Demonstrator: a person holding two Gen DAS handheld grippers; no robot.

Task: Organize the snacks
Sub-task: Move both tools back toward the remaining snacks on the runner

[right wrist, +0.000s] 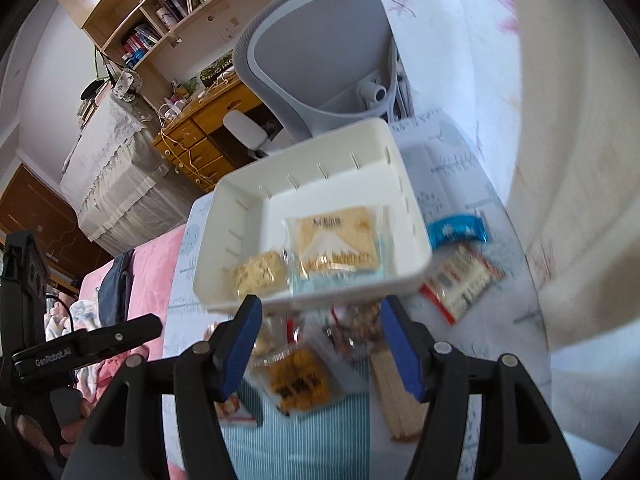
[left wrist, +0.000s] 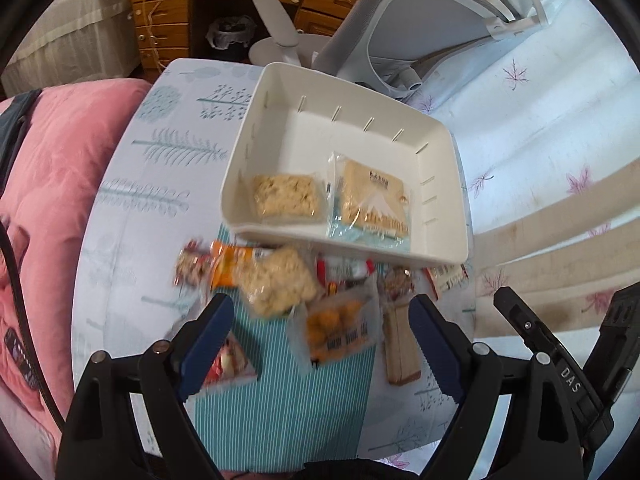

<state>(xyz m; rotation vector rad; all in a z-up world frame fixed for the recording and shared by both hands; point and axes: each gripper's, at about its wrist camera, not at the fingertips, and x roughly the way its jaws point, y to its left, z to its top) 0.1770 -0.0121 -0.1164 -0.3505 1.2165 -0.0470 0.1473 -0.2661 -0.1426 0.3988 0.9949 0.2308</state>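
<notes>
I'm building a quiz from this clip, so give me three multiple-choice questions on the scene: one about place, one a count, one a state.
1. Where is the mountain-print packet?
A. in the white bin
B. on the chair
C. in a gripper

2. How many packets lie in the bin?
A. none
B. two
C. five

3. How is the left gripper?
A. shut on a packet
B. out of view
C. open, holding nothing

Answers:
1 A, it lies on the bin floor.
2 B, it lies beside the oat bar packet.
3 C, its fingers stand apart above the snack pile.

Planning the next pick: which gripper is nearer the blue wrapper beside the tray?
Right. The right gripper hovers open just near-left of the blue wrapper; the left gripper, also open, sits farther left, beyond the right.
</notes>
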